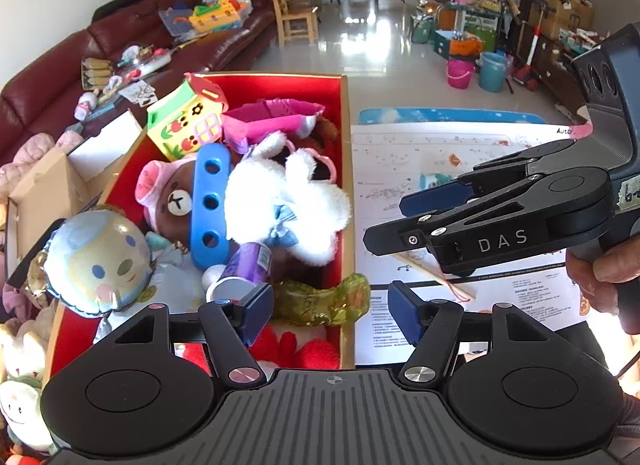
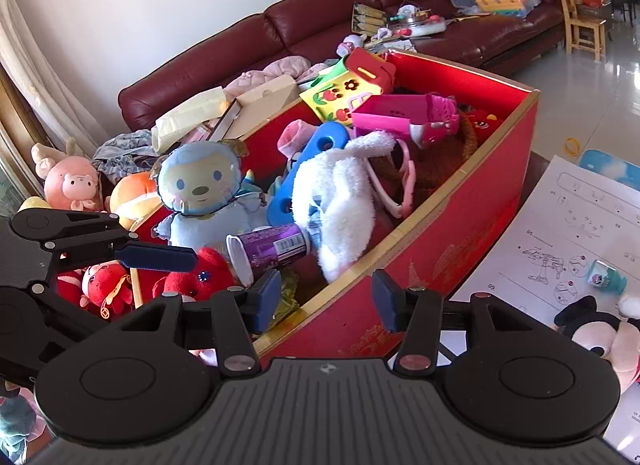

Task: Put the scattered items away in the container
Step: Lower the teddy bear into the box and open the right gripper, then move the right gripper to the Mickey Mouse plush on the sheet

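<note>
Toys fill the red box (image 2: 460, 209): white plush rabbit (image 2: 340, 201), purple cup (image 2: 276, 249). Left hand-held gripper (image 1: 330, 315) and right hand-held gripper (image 2: 326, 299) stand open, empty, above its near edge.

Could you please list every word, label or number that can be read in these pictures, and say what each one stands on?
"DAS": white letters on the side of the right gripper.
"Auto", cut off at its end: top edge of the printed instruction sheet.
"05": a step number on that sheet, right wrist view.
Too small or blurred: the sheet's fine print, the barcode label on the purple cup, and the handwritten tape tag on the right gripper.
</note>
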A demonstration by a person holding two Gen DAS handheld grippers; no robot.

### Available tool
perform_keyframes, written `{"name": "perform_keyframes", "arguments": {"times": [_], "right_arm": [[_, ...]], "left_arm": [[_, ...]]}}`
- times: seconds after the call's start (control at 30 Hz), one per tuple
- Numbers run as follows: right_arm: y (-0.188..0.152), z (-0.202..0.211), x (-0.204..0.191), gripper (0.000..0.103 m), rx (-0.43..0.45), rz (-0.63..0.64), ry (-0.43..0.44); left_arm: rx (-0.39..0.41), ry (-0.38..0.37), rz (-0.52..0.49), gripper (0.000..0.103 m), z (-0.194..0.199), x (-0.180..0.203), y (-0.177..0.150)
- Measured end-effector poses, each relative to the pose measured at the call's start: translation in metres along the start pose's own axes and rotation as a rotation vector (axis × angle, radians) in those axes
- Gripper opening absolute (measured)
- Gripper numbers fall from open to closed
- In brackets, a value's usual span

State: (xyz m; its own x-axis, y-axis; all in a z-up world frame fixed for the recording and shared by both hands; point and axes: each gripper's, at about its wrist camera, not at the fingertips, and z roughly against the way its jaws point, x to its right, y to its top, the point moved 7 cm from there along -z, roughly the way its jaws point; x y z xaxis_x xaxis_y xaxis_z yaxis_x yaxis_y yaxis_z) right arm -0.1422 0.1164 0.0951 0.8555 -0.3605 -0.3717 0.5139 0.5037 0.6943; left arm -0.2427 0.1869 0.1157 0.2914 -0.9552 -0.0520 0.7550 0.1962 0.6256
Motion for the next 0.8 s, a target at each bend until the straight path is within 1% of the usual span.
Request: {"name": "perform_keyframes", "arguments": {"times": [0.2,0.37,0.53,0.63,0.73,0.8], "right_arm": [[0.000,0.019,0.034,0.057,0.035,-0.054,-0.063],[-0.006,0.042,0.071,0.057,0.067,-0.113,-0.140],[-0.027,0.061,0.117,0.057,0.072,-0.182,-0.246],[-0.047,0.069,0.148,0.057,0.058,-0.234,-0.323],[-0.061,0.074,0.169,0.057,0.040,-0.275,-0.372],[-0.069,0.076,0.179,0.057,0.033,-0.287,-0.400]], "left_arm": [[0.007,-0.067,-0.048,0.077,-0.020,0.035,0.019],[-0.011,-0.142,-0.063,0.076,-0.041,0.066,0.023],[-0.042,-0.206,-0.070,0.077,-0.072,0.105,0.017],[-0.066,-0.250,-0.052,0.077,-0.096,0.126,0.012],[-0.094,-0.259,-0.024,0.077,-0.125,0.142,0.009],[-0.101,-0.251,-0.010,0.077,-0.142,0.147,0.009]]}}
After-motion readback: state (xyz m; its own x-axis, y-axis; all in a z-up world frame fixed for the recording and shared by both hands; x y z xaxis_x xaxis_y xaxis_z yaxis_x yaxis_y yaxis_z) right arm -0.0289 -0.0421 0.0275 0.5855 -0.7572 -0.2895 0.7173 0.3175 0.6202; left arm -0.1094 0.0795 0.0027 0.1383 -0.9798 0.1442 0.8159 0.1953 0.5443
